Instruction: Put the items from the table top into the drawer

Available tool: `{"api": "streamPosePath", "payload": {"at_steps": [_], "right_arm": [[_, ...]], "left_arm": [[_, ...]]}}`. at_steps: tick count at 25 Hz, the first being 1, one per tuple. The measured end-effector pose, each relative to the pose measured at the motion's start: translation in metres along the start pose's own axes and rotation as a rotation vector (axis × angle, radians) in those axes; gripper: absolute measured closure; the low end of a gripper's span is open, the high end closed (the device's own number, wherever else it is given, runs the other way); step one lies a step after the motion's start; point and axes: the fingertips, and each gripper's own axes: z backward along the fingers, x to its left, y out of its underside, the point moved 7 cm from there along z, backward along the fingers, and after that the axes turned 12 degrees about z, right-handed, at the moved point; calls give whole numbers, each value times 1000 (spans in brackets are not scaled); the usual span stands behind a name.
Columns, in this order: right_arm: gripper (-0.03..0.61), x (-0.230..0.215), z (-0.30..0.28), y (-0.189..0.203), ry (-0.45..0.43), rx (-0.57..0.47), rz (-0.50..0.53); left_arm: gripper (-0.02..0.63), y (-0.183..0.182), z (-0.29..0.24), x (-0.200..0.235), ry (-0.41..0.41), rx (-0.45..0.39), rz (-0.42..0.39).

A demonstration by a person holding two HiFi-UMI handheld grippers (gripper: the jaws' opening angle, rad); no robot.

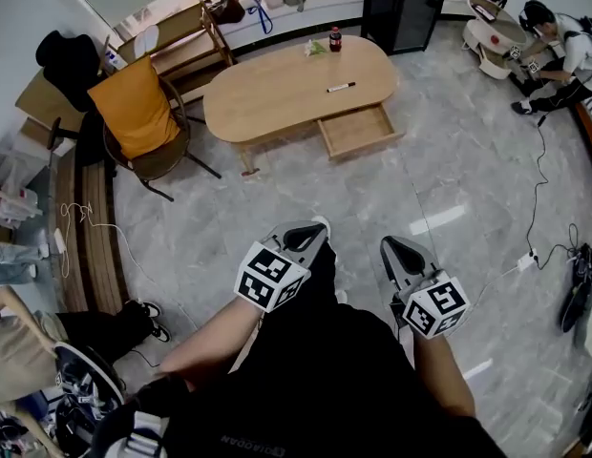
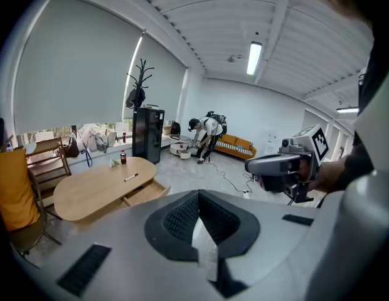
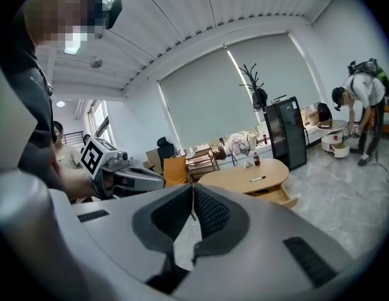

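An oval wooden table (image 1: 277, 89) stands far ahead across the floor. On it are a dark bottle with a red label (image 1: 335, 38), a small green and white item (image 1: 315, 49) and a black marker pen (image 1: 341, 87). Its drawer (image 1: 358, 130) is pulled open on the near side and looks empty. My left gripper (image 1: 310, 229) and right gripper (image 1: 391, 248) are held close to my body, well short of the table, both shut with nothing in them. The left gripper view shows the table (image 2: 88, 190), the pen (image 2: 130, 177) and the drawer (image 2: 144, 193); the right gripper view shows the table (image 3: 235, 179) too.
A chair with an orange cushion (image 1: 138, 113) stands left of the table, wooden shelving behind it. A black cabinet (image 1: 401, 3) is at the back. A person (image 1: 559, 55) crouches at the far right. Cables and a power strip (image 1: 530, 256) lie on the tiled floor.
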Motion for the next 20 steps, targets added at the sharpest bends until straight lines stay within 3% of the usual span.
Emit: {"api": "streamPosePath", "payload": {"at_steps": [7,14,20], "right_arm": [[574,-68,-44,-15,39,72,-4],[574,-134,-140,-70,3,130,54],[574,-173,-218,-99,-11,159,94]], "left_arm": [[612,-59,-67,46,40,-19,10],[612,-140,-116,125,42,-39,6],[612,-184,-140,198,9,-66,18]]}}
